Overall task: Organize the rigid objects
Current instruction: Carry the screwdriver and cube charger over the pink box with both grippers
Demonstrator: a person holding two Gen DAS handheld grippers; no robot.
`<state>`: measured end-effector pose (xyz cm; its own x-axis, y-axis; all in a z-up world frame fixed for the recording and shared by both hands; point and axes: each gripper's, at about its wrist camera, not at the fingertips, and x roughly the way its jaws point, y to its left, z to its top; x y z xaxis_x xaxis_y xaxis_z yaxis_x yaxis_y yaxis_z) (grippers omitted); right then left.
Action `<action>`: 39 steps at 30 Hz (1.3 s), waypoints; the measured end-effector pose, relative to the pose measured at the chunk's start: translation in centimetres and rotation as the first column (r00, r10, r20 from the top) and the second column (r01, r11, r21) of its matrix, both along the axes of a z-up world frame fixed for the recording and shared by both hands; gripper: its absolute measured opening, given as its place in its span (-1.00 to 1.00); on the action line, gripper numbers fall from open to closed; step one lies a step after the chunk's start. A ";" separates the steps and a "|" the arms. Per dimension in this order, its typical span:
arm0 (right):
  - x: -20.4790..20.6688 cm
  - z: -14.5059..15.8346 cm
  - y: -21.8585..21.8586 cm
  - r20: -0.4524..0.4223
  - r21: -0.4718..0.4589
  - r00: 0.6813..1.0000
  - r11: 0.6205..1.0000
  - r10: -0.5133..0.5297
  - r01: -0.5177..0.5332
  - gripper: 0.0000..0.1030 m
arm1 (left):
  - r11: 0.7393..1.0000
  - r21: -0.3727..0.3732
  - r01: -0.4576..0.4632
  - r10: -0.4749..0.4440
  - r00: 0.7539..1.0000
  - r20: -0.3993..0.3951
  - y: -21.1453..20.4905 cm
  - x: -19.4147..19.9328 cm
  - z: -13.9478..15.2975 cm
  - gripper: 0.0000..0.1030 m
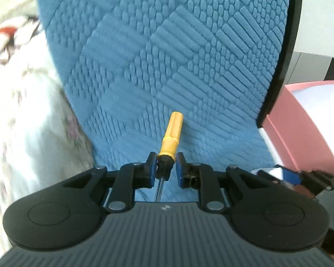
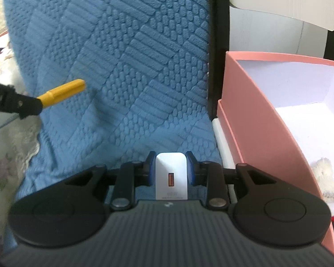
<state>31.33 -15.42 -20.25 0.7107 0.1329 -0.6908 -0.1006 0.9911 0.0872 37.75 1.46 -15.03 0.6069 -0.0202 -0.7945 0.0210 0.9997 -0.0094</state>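
My left gripper (image 1: 165, 164) is shut on a screwdriver (image 1: 172, 133) with a yellow handle and black collar. The handle points forward over the blue textured cloth (image 1: 167, 55) and the metal shaft runs back under the gripper. My right gripper (image 2: 171, 166) is shut on a white USB charger block (image 2: 171, 175) with an orange port. In the right wrist view the left gripper (image 2: 22, 105) and the yellow handle (image 2: 63, 92) show at the left. The right gripper's fingers (image 1: 291, 175) show at the lower right of the left wrist view.
An open pink box (image 2: 256, 115) with a white inside stands to the right of the cloth; it also shows in the left wrist view (image 1: 300, 122). A white fuzzy thing (image 2: 325, 178) lies in it. A black frame (image 2: 218, 44) edges the cloth. Floral white fabric (image 1: 22, 122) lies at left.
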 end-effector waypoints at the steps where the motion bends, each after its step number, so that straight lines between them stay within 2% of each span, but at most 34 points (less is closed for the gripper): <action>1: -0.3 -0.1 -0.1 -0.004 0.000 1.000 1.000 0.013 -0.013 -0.40 | 1.000 -0.025 -0.016 0.016 1.000 -0.015 0.1 -0.6 -0.4 -0.58; 4: -2.0 -0.1 -0.3 -0.011 -0.016 0.998 0.998 0.068 -0.069 -0.40 | 0.989 -0.122 -0.083 0.075 0.995 -0.069 0.2 -2.9 -2.2 -0.58; 7: -3.4 -0.3 -0.4 -0.019 -0.027 0.993 0.992 0.121 -0.121 -0.40 | 0.952 -0.250 -0.176 0.145 0.980 -0.138 0.4 -5.3 -4.3 -0.58; 13: -7.2 -0.4 -1.3 -0.028 -0.038 0.982 0.981 0.189 -0.190 -0.40 | 0.913 -0.308 -0.267 0.210 0.956 -0.207 -1.7 -10.0 -7.0 -0.58; 17: -9.1 -0.3 -1.4 -0.022 -0.061 0.976 0.974 0.217 -0.218 -0.40 | 0.917 -0.288 -0.277 0.214 0.949 -0.230 -3.2 -12.2 -8.5 -0.58; 20: -10.0 -0.3 -1.6 -0.032 -0.065 0.976 0.974 0.217 -0.219 -0.40 | 0.908 -0.309 -0.283 0.209 0.945 -0.250 -3.1 -13.1 -9.7 -0.57; 24: -10.8 -0.5 -1.6 -0.042 -0.075 0.976 0.974 0.212 -0.214 -0.38 | 0.911 -0.314 -0.267 0.199 0.952 -0.232 -3.0 -13.3 -9.9 -0.55; 28: -10.4 -1.0 -1.6 -0.072 -0.061 0.975 0.975 0.208 -0.212 -0.38 | 0.912 -0.331 -0.240 0.177 0.962 -0.209 -2.6 -12.1 -10.1 -0.28; 30: -10.2 -1.3 -1.6 -0.088 -0.054 0.975 0.977 0.203 -0.208 -0.36 | 0.923 -0.317 -0.220 0.165 0.967 -0.192 -2.7 -11.5 -10.1 -0.20; 39: -9.2 -2.5 -1.7 -0.139 -0.055 0.971 0.978 0.193 -0.202 -0.34 | 0.952 -0.262 -0.160 0.125 0.981 -0.146 -3.4 -9.8 -10.2 -0.21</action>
